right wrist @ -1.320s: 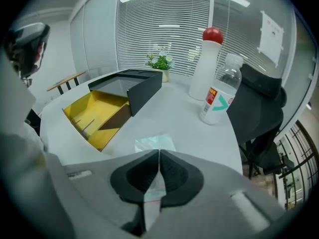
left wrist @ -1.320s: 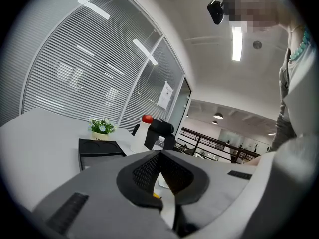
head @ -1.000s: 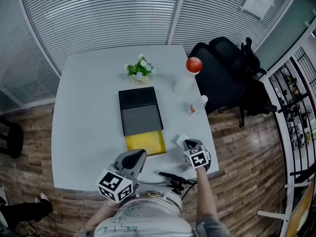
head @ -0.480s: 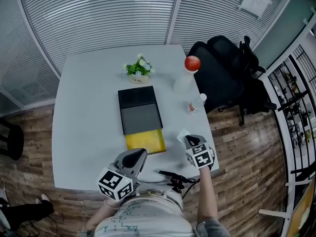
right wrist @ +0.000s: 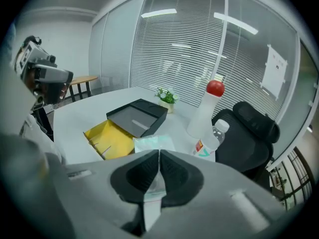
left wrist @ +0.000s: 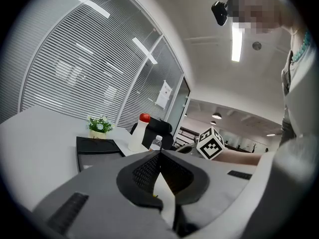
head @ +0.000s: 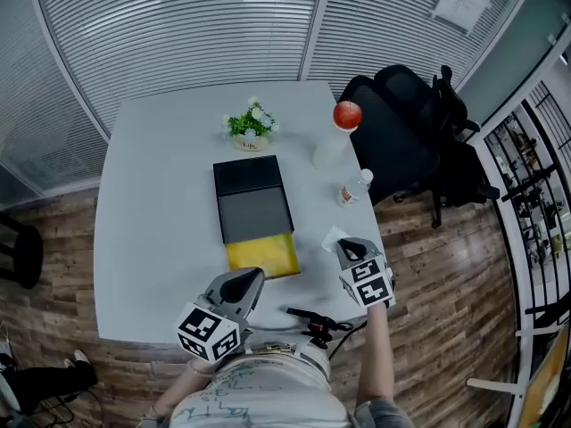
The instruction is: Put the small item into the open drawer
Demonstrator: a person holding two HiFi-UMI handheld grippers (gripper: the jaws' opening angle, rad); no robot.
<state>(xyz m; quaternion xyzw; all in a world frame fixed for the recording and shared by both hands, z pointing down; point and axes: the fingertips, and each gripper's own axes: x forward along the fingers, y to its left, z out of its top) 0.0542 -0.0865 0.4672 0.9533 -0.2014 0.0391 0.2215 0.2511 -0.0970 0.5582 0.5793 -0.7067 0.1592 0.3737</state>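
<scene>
One drawer unit [head: 253, 212]; one plant [head: 250, 125]; two bottles [head: 335, 141]; one packet [head: 332, 236].

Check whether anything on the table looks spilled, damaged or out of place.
Nothing stands out. The plant, the white bottle and the water bottle stand upright. The yellow drawer is open, and the right gripper holds the packet. No spill shows.

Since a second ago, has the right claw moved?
Yes. In the head view the right claw has shifted right, away from the yellow drawer, and looms larger, so it has risen, carrying the white packet.
</scene>
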